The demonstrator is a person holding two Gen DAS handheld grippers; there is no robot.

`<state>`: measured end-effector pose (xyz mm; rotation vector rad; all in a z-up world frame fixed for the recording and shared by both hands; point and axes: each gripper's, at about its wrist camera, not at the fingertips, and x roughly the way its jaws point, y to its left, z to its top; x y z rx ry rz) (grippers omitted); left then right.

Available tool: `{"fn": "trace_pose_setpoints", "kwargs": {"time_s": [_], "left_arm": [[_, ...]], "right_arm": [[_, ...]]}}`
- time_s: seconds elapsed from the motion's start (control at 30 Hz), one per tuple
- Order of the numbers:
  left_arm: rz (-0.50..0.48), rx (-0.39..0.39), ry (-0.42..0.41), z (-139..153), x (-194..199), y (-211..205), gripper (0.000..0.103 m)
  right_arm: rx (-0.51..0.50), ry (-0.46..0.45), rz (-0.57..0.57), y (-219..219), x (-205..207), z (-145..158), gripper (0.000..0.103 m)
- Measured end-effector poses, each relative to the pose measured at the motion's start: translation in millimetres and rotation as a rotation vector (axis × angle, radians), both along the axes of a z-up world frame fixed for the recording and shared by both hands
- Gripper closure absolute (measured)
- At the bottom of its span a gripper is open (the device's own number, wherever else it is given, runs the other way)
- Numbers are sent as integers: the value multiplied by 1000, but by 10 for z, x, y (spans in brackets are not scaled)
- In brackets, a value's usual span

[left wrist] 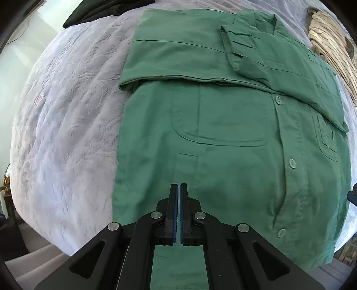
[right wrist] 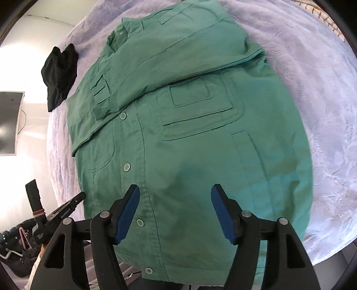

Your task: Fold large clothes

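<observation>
A large green button-up shirt (left wrist: 223,125) lies front up on a pale lavender blanket (left wrist: 67,125). Both sleeves are folded across the chest; a cuff (left wrist: 234,51) rests on top. The hem hangs over the near edge. My left gripper (left wrist: 179,186) is shut with nothing between its blue pads, above the shirt's lower left part. In the right wrist view the shirt (right wrist: 189,133) fills the middle. My right gripper (right wrist: 175,189) is open and empty above the lower front, right of the button placket (right wrist: 127,167).
A black folded garment (right wrist: 59,75) lies on the blanket (right wrist: 323,111) beyond the shirt's collar side; it also shows in the left wrist view (left wrist: 98,11). A beige striped cloth (left wrist: 332,44) lies at the far right. The left gripper's body (right wrist: 58,212) shows at the lower left.
</observation>
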<state>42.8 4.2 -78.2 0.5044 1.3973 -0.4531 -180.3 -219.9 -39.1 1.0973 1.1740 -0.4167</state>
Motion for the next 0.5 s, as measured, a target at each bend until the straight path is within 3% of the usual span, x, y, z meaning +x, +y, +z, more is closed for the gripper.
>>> {"fn": "trace_pose_setpoints", "kwargs": {"time_s": [0.3, 0.33, 0.37, 0.4, 0.43, 0.5], "left_arm": [[38, 9, 1, 104, -362, -208, 101], [43, 11, 1, 112, -416, -227, 94], [49, 11, 1, 120, -422, -267, 41], [59, 13, -4, 159, -501, -287, 5], [79, -2, -45, 210, -563, -294, 2], [67, -11, -46, 277, -643, -331, 1]], "right_arm": [[16, -8, 49, -128, -134, 72, 29], [16, -9, 56, -143, -147, 83, 29], [15, -10, 61, -152, -161, 95, 29], [13, -12, 68, -164, -173, 107, 29], [10, -15, 76, -183, -188, 123, 29], [5, -19, 90, -214, -217, 144, 27]]}}
